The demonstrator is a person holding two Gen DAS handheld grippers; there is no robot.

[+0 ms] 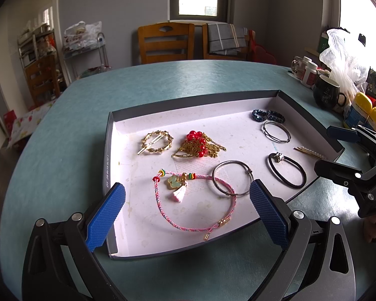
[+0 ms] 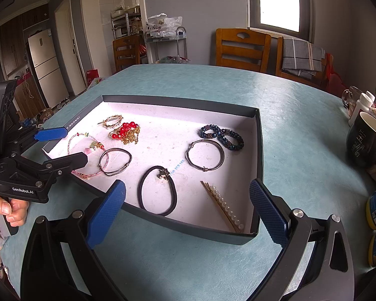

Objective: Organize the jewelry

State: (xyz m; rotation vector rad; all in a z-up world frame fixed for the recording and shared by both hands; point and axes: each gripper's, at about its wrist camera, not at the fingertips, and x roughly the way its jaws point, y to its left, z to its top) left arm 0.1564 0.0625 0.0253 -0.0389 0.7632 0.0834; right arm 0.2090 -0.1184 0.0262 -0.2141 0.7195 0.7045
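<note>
A shallow dark box lid with a white floor lies on the teal table and holds jewelry. In it lie a pink braided bracelet with a butterfly charm, a silver bangle, a gold round hair clip, a red-bead gold chain, a black hair tie, a second silver bangle, blue beaded rings and a pearl hair pin. My left gripper is open over the pink bracelet. My right gripper is open at the box's near edge, empty.
A dark mug, pill bottles, a plastic bag and yellow-capped containers crowd the table's right side. Wooden chairs stand behind the table.
</note>
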